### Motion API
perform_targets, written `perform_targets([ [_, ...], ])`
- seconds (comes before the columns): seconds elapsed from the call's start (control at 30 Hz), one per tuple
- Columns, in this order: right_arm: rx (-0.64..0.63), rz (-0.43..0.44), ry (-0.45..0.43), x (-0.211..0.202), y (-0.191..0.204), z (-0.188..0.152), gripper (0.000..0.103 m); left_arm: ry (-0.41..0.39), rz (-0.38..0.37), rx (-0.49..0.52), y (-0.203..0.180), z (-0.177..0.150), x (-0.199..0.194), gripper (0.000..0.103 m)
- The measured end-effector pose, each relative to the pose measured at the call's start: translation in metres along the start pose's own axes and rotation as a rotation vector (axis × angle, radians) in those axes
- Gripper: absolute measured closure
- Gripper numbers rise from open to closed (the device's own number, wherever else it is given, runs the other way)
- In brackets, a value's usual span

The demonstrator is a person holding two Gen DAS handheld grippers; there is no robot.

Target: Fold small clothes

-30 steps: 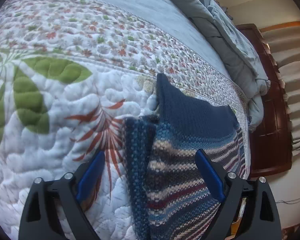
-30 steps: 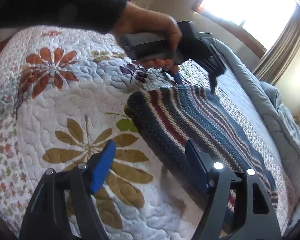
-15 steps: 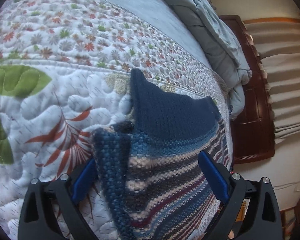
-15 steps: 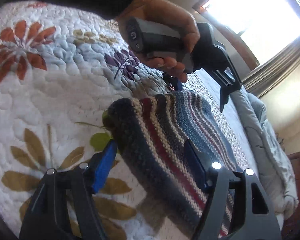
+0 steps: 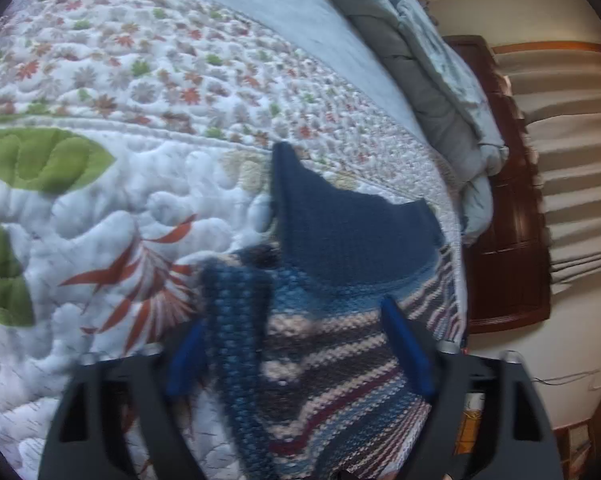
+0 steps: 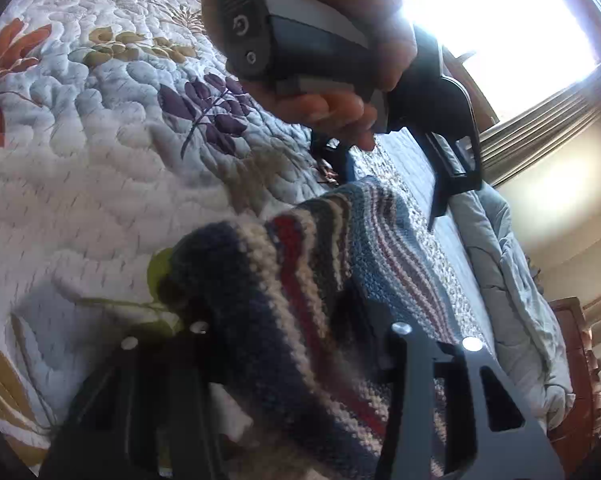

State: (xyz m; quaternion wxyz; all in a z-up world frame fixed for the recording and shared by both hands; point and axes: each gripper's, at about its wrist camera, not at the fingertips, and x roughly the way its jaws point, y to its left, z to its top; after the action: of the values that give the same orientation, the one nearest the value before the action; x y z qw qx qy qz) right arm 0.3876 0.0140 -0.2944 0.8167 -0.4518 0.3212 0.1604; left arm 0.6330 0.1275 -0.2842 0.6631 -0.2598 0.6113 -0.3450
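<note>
Both wrist cameras look steeply down at close range from opposite sides onto the same striped knitted garment [image 5: 332, 364] [image 6: 300, 288] lying on the quilted bed [image 5: 100, 208] [image 6: 100, 160].

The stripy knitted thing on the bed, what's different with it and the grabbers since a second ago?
Both grippers moved in over the stripy knit. The left gripper and right gripper are closing with its edges between their fingers. The knit stays on the quilt.
</note>
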Motion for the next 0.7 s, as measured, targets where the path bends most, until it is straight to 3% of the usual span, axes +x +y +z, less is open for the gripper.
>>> perform_targets([
  [0.17,0.066,0.029,-0.004,-0.002,-0.013,-0.002,0.061,0.009,0.049,-0.019,0.005,-0.002,-0.005,0.056],
  [0.23,0.077,0.048,0.001,0.001,-0.016,-0.002,0.071,0.008,0.072,-0.023,0.003,-0.003,-0.005,0.06],
  [0.3,0.1,0.058,-0.002,0.0,-0.021,-0.002,0.077,0.002,0.1,-0.021,0.0,-0.004,-0.007,0.074],
  [0.37,0.12,0.071,-0.006,-0.001,-0.028,-0.001,0.079,-0.004,0.105,-0.019,-0.004,-0.005,-0.009,0.08],
  [0.7,0.189,0.095,-0.042,-0.019,-0.049,0.002,0.083,-0.027,0.209,-0.018,-0.038,-0.001,-0.022,0.083],
])
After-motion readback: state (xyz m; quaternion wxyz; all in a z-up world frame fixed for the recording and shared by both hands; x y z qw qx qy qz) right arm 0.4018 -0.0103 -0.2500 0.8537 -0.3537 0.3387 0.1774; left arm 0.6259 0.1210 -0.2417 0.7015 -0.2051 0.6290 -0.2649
